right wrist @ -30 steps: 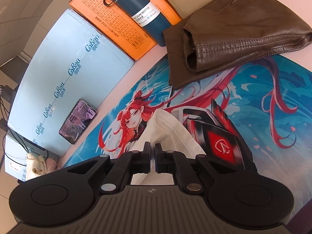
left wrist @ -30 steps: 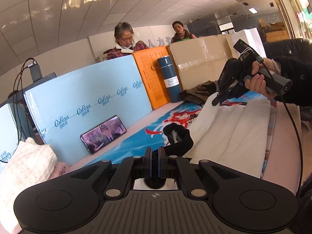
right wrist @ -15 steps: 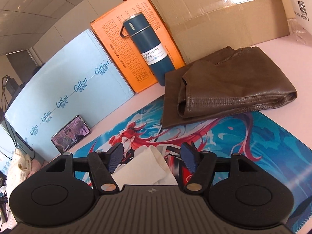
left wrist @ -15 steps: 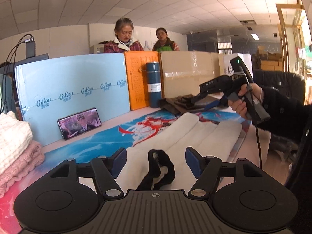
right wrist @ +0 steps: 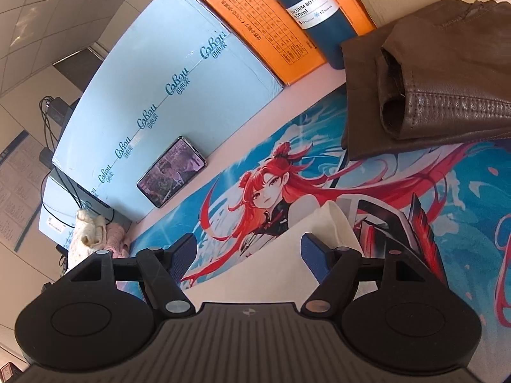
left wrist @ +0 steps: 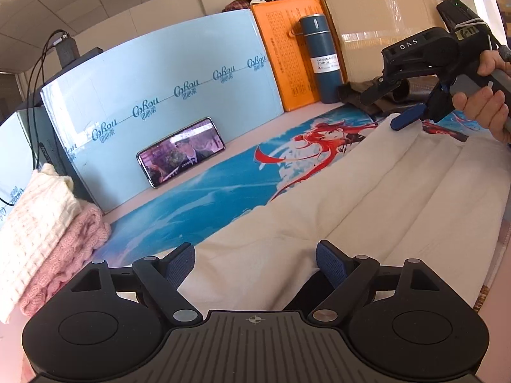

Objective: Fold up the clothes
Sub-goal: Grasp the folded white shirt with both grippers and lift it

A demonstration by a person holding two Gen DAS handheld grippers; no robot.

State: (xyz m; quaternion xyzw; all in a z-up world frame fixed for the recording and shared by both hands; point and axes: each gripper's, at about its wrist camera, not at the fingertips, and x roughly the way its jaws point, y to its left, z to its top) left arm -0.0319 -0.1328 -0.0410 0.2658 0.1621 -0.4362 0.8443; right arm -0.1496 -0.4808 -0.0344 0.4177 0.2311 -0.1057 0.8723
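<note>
A white garment [left wrist: 367,204], folded into a long strip, lies flat on the anime-print mat [left wrist: 198,198]. My left gripper [left wrist: 255,263] hovers over its near end, jaws opening wide; the cloth lies beneath them and the pads do not press it. A black trim piece [left wrist: 303,290] of the garment shows by the right finger. My right gripper [right wrist: 249,252] is over the far end of the white garment [right wrist: 322,233], jaws opening too, with cloth between the pads but untouched. In the left wrist view a hand holds the right gripper [left wrist: 388,108] over that far end.
A brown leather garment [right wrist: 431,95] lies folded at the mat's far corner. A blue vacuum bottle [right wrist: 313,9], an orange box [left wrist: 287,60], a light blue board [left wrist: 159,95] and a propped phone [left wrist: 180,150] line the back. Knit sweaters [left wrist: 41,233] are stacked at left. Two people stand behind.
Both grippers were shut on the white garment's ends and now stand open. The cloth, with its black trim, has dropped flat onto the mat, and the left gripper has come lower over it.
</note>
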